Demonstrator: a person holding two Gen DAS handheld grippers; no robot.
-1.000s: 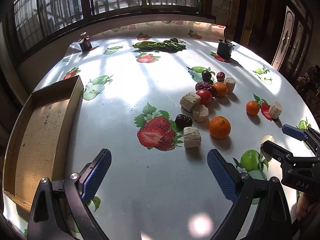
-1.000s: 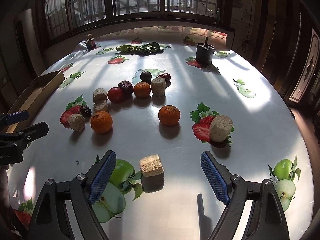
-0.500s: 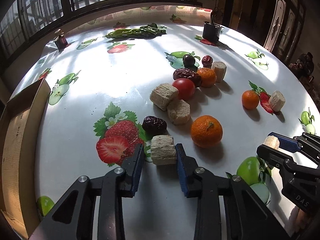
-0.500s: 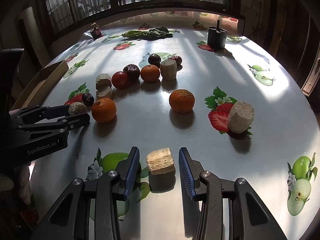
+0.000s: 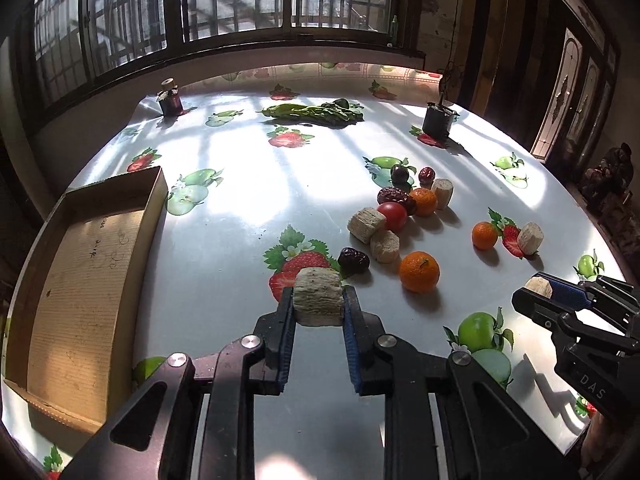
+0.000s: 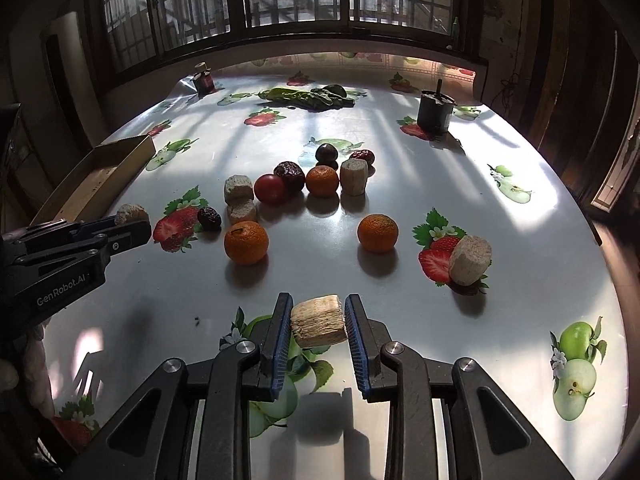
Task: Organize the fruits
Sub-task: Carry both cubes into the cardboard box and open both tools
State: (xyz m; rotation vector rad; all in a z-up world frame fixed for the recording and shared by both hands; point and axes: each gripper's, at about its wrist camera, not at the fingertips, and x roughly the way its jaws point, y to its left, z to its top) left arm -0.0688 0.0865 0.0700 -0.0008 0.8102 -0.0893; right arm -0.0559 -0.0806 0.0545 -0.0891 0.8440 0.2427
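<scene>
The left tool [image 5: 319, 305] is clenched on a pale chunk [image 5: 318, 296] at lower centre of its view. The right tool [image 6: 318, 320] likewise grasps a second chunk [image 6: 318, 321] at lower centre of its own view. Both pieces appear lifted just off the bench [image 5: 224, 248].

Each chunk looks fibrous and ridged, a stubby cylinder pinched across its curved sides, so the hold probably needs steady, moderate pressure; too hard could crumble it, too light lets it roll out. Carrying them level toward the box [image 5: 80, 280] at the left edge seems the sensible course, the left one first so the tools do not cross.

Further out lie smooth oranges [image 5: 419, 272], a glossy tomato [image 5: 392, 216], wrinkled dates [image 5: 353, 261] and more chunks on the shiny printed cloth.
</scene>
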